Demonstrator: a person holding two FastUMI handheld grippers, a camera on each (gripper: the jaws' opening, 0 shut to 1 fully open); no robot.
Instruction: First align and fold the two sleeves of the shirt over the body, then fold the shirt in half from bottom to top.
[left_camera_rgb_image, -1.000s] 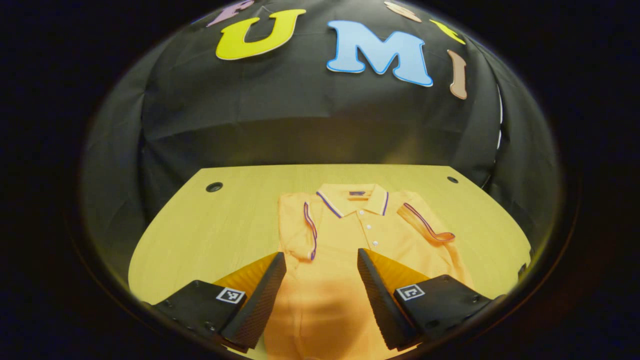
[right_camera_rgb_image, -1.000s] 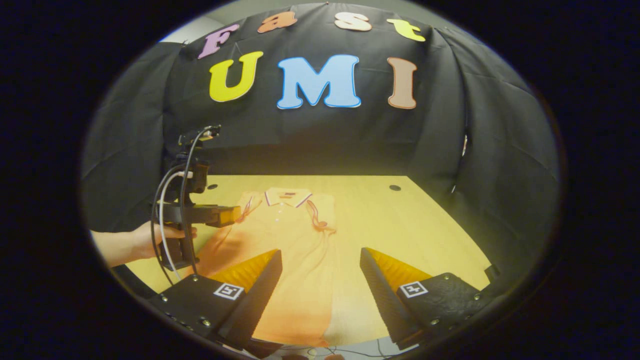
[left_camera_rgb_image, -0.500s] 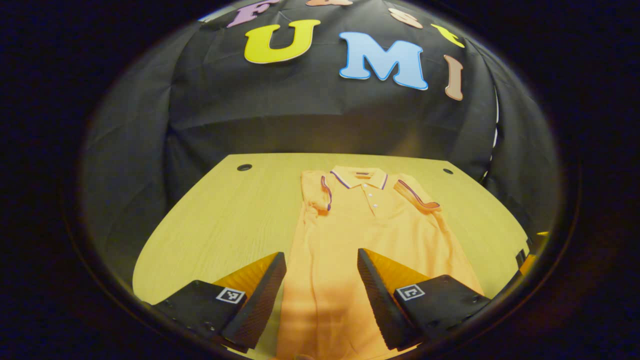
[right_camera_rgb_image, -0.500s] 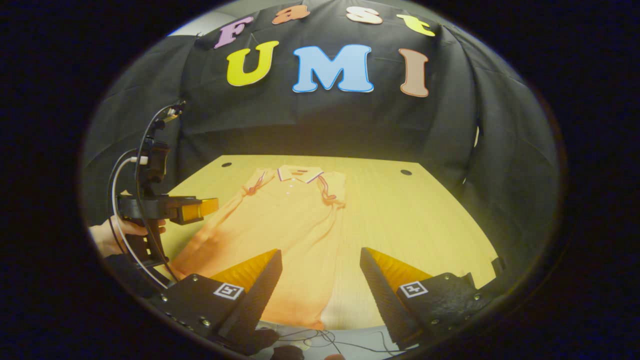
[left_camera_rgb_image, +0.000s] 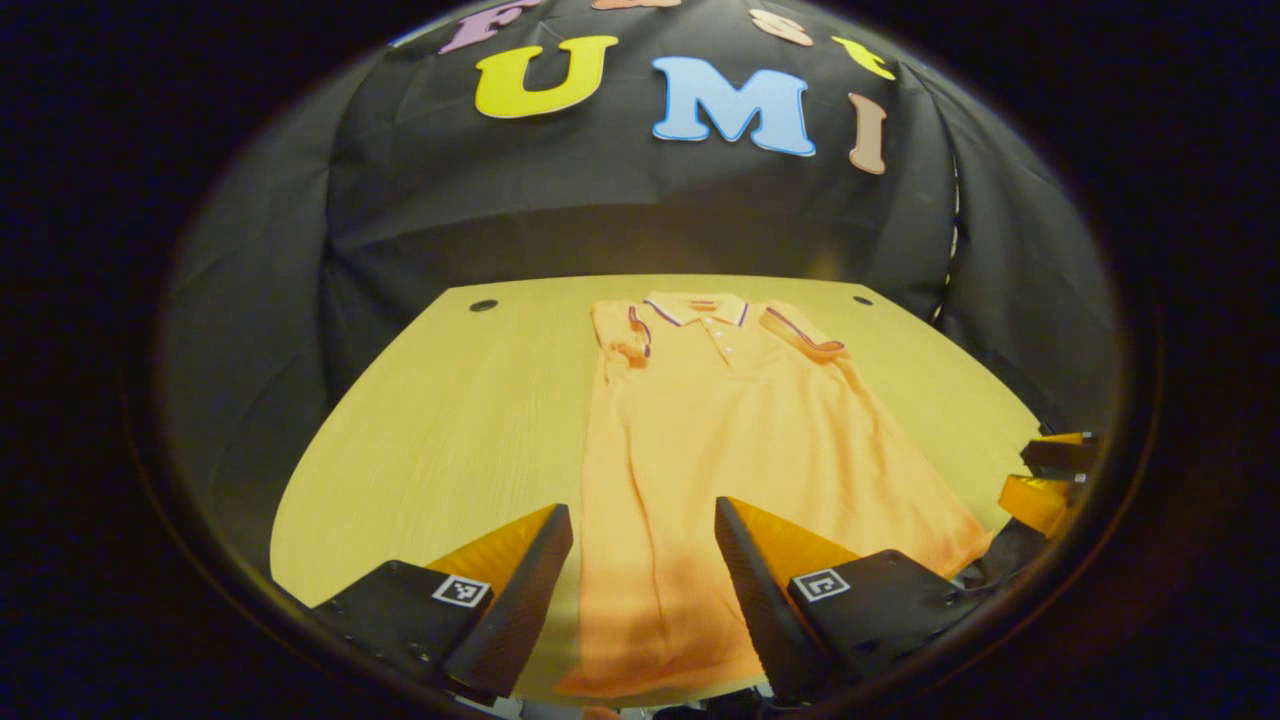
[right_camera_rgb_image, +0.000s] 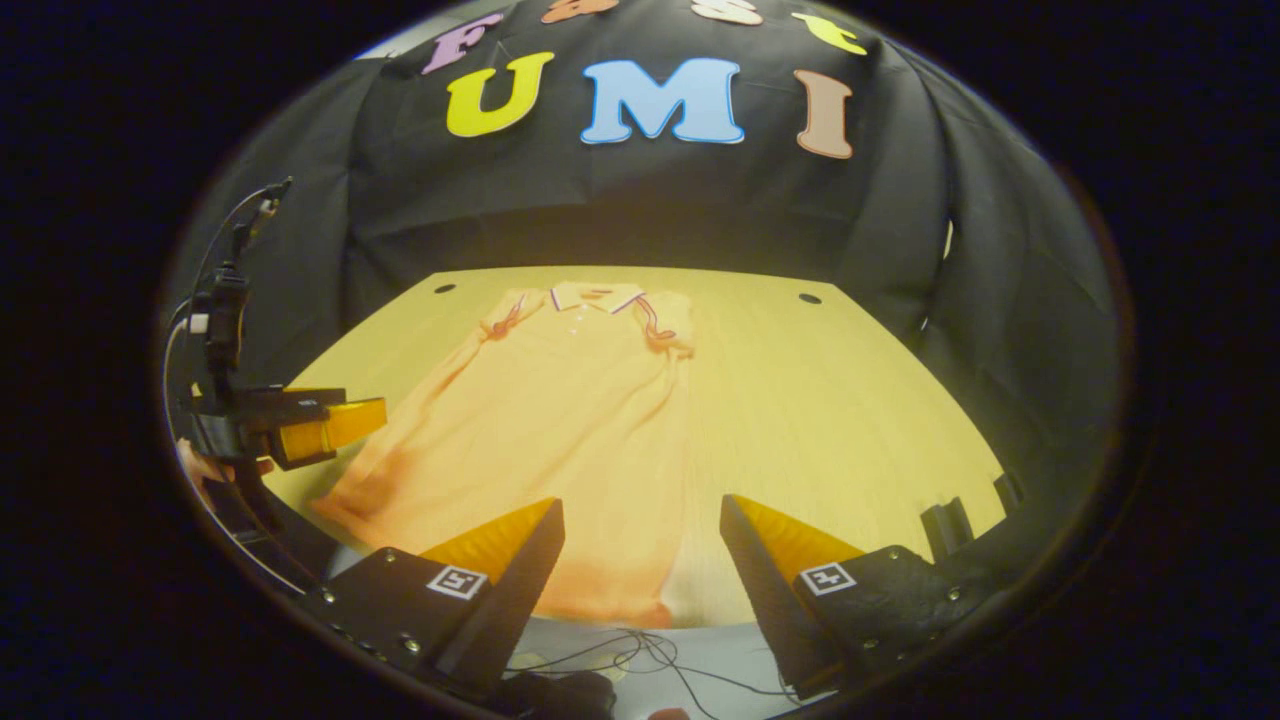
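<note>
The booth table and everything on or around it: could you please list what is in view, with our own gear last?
Shirt: one, orange polo, flat on the table, collar toward the far wall, both sleeves folded onto the body.
Table: one, light wood, under the shirt.
Holes: two, dark, in the table's far corners.
Wall cloth: one, black, behind the table.
Cables: a loose tangle, dark and pale, below the table's near edge.
Left gripper: one, open, over the shirt's hem end.
Right gripper: one, open, over the hem's other side.
Hand: one, holding the left gripper's handle at the right gripper view's left edge.
</note>
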